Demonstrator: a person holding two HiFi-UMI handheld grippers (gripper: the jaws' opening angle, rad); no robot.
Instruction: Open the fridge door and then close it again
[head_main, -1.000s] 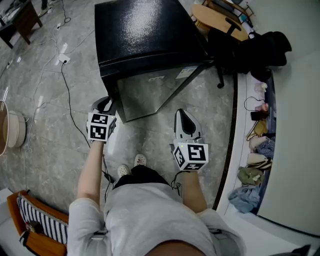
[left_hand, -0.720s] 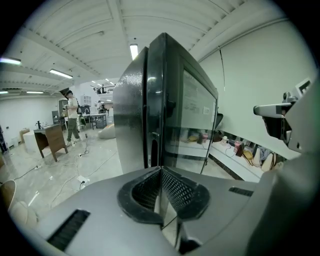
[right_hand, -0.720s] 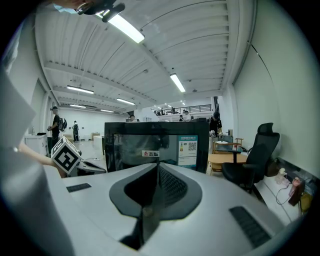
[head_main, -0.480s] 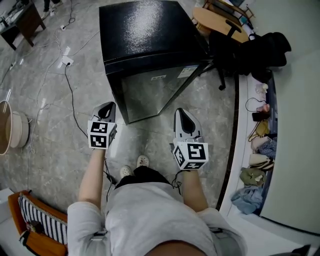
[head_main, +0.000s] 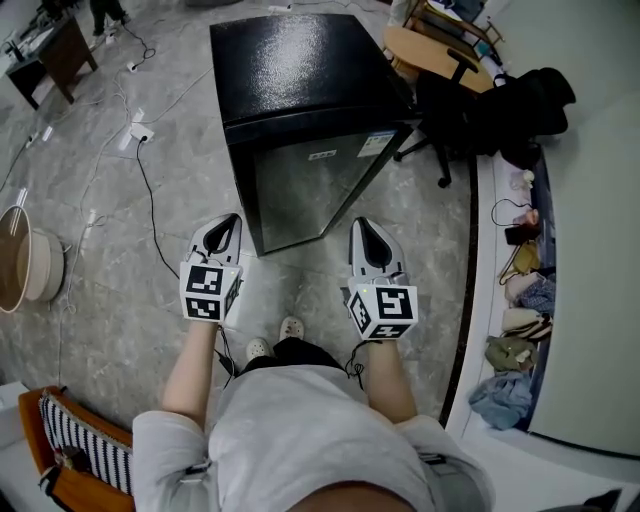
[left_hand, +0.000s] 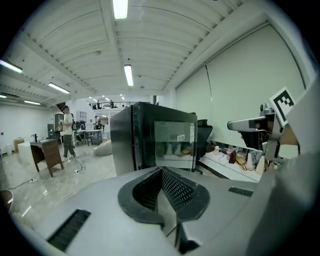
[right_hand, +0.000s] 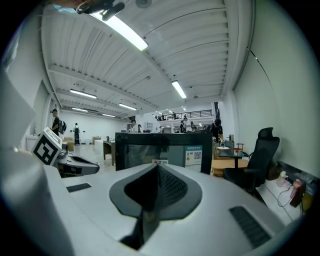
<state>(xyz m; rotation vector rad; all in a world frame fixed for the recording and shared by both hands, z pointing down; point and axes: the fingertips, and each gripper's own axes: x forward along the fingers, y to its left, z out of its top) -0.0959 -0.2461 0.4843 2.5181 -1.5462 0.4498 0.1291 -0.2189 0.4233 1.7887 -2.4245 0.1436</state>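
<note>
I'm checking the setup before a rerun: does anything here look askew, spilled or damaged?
Nothing looks damaged or spilled. The fridge stands upright, its glass door shut. Only a loose cable trails across the floor left of it.

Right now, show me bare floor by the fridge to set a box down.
Bare floor lies between the fridge and the shoes, and from there right to the ledge. Cables cross the floor on the left; the ledge is cluttered.
</note>
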